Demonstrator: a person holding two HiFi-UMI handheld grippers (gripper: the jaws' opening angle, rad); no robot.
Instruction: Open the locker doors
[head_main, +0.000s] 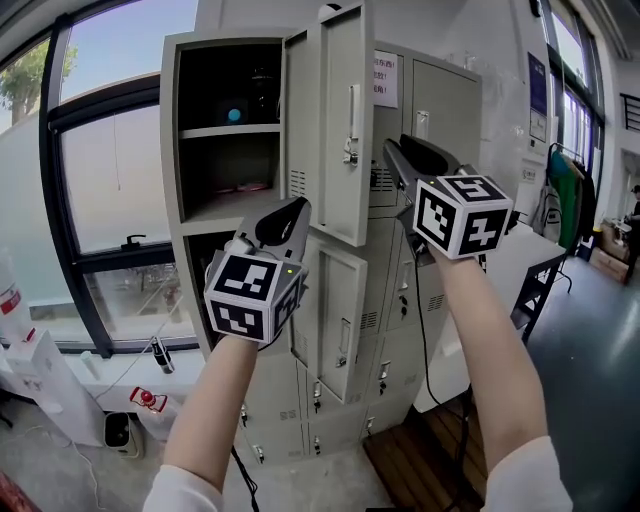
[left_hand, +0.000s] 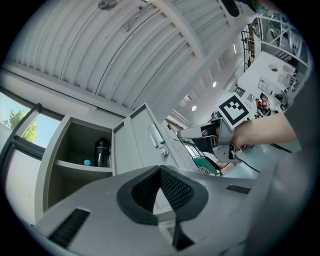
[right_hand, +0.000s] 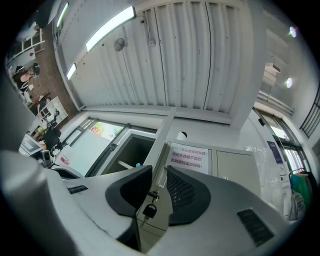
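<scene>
The grey locker cabinet (head_main: 440, 100) stands ahead, its upper left door (head_main: 332, 200) swung wide towards me. Behind that door the compartment shows a shelf (head_main: 230, 131) with a dark flask (left_hand: 101, 152). The door below it (head_main: 338, 300) is ajar. My right gripper (head_main: 390, 150) reaches up to the upper door's free edge. In the right gripper view the door edge (right_hand: 161, 150) fills the gap between the jaws, and its lock with a hanging key (right_hand: 149, 211) sits just below; my right gripper (right_hand: 160, 175) looks shut on it. My left gripper (head_main: 295, 208) points up under the upper door, tips together (left_hand: 160, 170), holding nothing.
A tall window (head_main: 110, 190) runs along the left. A white desk (head_main: 530, 260) and a clothes rack (head_main: 565, 190) stand to the right. A wooden platform (head_main: 420, 450) lies at the cabinet's foot. Small devices and cables (head_main: 150, 400) sit on the floor at the left.
</scene>
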